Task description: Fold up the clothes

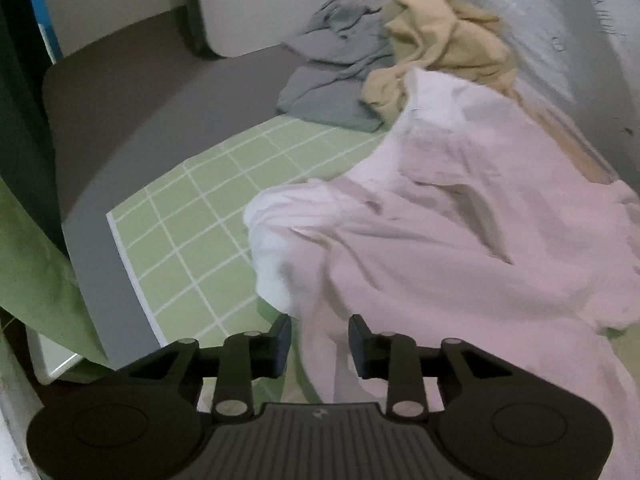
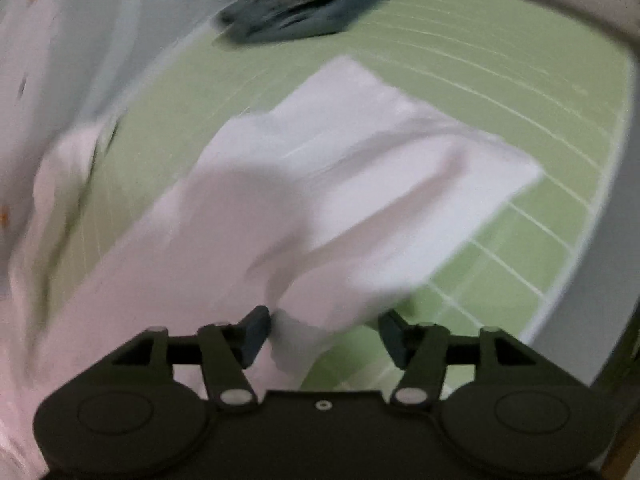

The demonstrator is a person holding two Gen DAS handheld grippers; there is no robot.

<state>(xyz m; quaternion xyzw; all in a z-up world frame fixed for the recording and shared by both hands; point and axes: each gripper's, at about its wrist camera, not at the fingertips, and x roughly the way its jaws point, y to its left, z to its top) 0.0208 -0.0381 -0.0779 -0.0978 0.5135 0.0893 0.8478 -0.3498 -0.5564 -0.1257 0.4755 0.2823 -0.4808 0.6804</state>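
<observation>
A pale pink garment (image 1: 460,232) lies crumpled over the green checked mat (image 1: 200,224). My left gripper (image 1: 320,344) is open, and a hanging fold of the pink cloth runs between its spread fingers. In the right wrist view the same pink garment (image 2: 320,184) spreads over the mat (image 2: 500,80), blurred by motion. My right gripper (image 2: 324,336) is open, with an edge of the pink cloth lying between its fingers near the left one.
A grey garment (image 1: 332,80) and a tan garment (image 1: 440,40) are piled at the far edge of the mat. The grey one also shows in the right wrist view (image 2: 296,12). Green cloth (image 1: 36,280) hangs at the left. The grey table edge (image 1: 104,272) borders the mat.
</observation>
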